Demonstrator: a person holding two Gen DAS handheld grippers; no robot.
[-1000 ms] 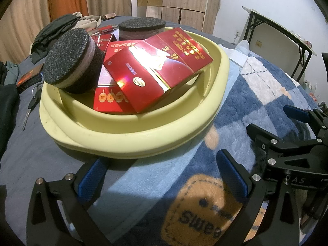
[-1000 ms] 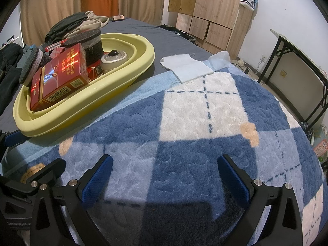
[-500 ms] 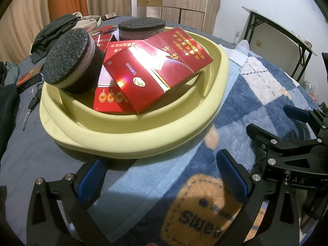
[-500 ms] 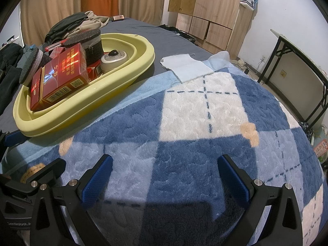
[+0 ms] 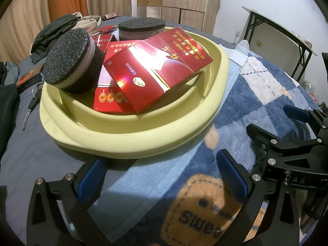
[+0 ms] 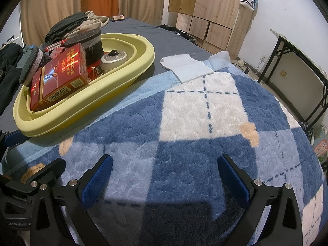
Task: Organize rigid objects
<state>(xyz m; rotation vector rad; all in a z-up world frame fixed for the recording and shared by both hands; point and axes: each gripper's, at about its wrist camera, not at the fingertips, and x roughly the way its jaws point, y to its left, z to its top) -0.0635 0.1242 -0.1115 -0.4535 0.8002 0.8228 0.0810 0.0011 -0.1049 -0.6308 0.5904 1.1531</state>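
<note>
Our left gripper (image 5: 162, 176) has its jaws spread wide and empty, just short of the near rim of the yellow basin (image 5: 143, 141); our right gripper (image 6: 164, 176) is likewise wide and empty, hovering over bare blue-and-white blanket (image 6: 205, 112) on the bed, with the basin well off to its left.

Outward from the left jaws, the basin is already heaped; we judge the sorting nearly done, since no loose rigid item shows on the blanket.

The risk lies in the pile; the big red carton (image 5: 155, 69) leans tilted across the smaller boxes with one end near the rim, so a nudge to the basin could slide it out; the near sponge puck (image 5: 71, 61) sits tipped on its edge and could roll; the soft blanket gives the basin a yielding seat, so it may rock if pushed.

Counting: one basin; two dark round sponge pucks, near and far (image 5: 141, 28); one large red carton; at least three smaller red boxes (image 5: 110, 100) beneath, though the stack hides some; one round grey device (image 6: 113, 58); one folded white cloth (image 6: 184, 66) apart on the bed.
</note>
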